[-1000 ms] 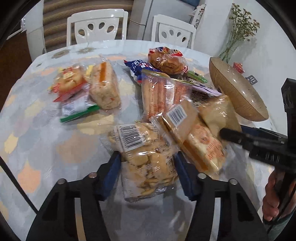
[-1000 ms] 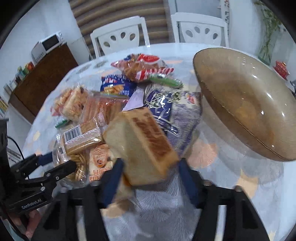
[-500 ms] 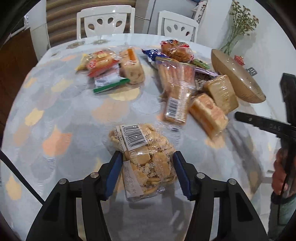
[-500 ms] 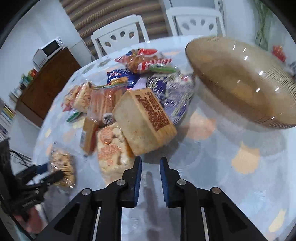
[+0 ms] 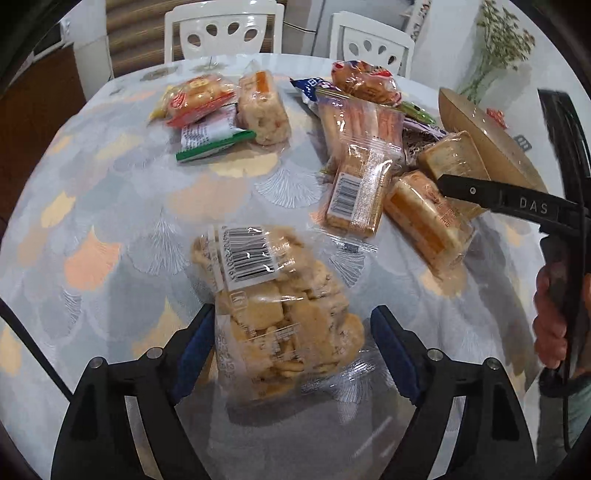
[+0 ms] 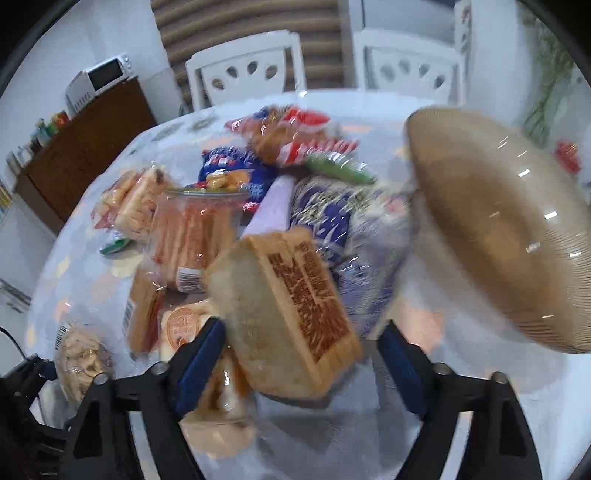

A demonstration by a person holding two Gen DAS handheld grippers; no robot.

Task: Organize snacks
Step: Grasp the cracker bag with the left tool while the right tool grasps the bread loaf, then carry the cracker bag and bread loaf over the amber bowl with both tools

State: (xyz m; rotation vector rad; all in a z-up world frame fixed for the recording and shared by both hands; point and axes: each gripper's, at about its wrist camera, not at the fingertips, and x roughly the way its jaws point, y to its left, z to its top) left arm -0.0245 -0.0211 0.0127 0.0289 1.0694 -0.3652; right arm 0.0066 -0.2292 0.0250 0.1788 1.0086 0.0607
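A clear bag of square crackers with a barcode label lies on the patterned tablecloth, apart from the snack pile. My left gripper straddles its near end, jaws opening, with a gap between each blue pad and the bag. In the right wrist view a wrapped tan bread block with a brown printed top lies between the fingers of my right gripper. Its jaws are opening too, and the right pad stands clear of the block. This view is blurred.
A brown ribbed bowl stands tilted at the right. The pile beside it holds a sausage-stick pack, a barcoded cake pack and an orange cake pack. More packets lie far left. White chairs stand behind.
The left gripper drew the cracker bag away from the pile and its jaws widened off it. The right gripper dropped the bread block, shut empty, then opened around the block again.
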